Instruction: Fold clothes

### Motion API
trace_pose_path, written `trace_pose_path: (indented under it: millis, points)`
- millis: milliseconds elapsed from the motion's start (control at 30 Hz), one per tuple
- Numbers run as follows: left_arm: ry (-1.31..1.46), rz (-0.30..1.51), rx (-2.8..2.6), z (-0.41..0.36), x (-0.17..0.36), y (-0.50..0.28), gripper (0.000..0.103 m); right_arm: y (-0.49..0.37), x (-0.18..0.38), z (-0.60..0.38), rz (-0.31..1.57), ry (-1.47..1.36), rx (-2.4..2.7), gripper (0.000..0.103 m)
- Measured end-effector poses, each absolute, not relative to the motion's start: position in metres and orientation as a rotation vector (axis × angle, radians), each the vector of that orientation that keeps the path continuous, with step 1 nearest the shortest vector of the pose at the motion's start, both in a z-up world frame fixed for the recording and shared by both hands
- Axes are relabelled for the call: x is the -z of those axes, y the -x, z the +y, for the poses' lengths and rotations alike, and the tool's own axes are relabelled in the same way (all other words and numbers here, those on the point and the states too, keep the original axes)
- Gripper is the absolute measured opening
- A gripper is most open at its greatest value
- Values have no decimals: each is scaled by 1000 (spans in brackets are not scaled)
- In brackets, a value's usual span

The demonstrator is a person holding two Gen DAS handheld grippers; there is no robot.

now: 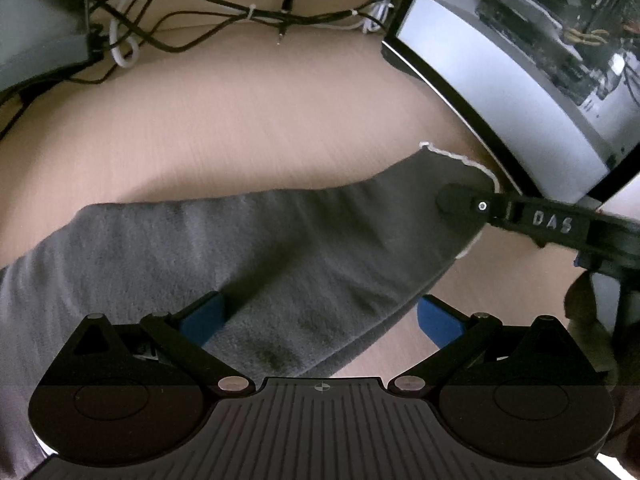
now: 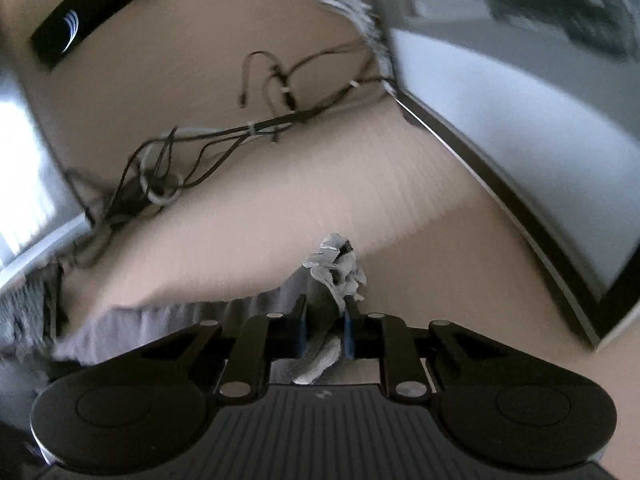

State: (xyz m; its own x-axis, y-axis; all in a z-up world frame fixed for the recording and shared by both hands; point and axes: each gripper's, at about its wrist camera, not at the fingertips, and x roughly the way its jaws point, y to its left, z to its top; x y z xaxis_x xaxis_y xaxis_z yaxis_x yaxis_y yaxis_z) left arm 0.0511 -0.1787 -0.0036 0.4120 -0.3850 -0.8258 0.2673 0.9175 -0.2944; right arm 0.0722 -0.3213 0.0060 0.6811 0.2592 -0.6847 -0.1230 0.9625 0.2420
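Note:
A grey cloth (image 1: pixel 256 240) with a white stitched hem lies stretched across the light wooden desk (image 1: pixel 240 120). My left gripper (image 1: pixel 320 316) is open, its blue pads (image 1: pixel 204 320) spread wide over the cloth's near edge. My right gripper (image 2: pixel 325 320) is shut on the cloth's bunched corner (image 2: pixel 334 276), which sticks out past the fingertips. In the left wrist view the right gripper (image 1: pixel 460 200) reaches in from the right and pinches the cloth's far right corner.
A computer monitor (image 1: pixel 520 60) stands at the right, close to the cloth's corner. A tangle of black and white cables (image 1: pixel 240 16) runs along the desk's back. Another monitor (image 1: pixel 40 32) stands at the back left. A dark bar (image 2: pixel 92 8) sits at the far left.

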Motion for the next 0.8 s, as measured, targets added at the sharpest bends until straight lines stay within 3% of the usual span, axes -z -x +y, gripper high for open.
trace_pose_path:
  millis: [333,433,467,500,800]
  points:
    - [127,982,339,-165,-37,-80,100,-18,-3,-239,569,562,-347,15]
    - [86,972,353,-181,-45,-89,88,-14,1,-230,568,598,-381,15]
    - [77,976,357,-187,-47,-92,75,-14,2,-229,570,597,-386,15]
    - [76,992,360,-193,-46,-96,72,-13,3,-229,569,592,-387,15]
    - [-13,1016,373,-246,-36,-114,71,-8,2,-232,571,544,-429,16]
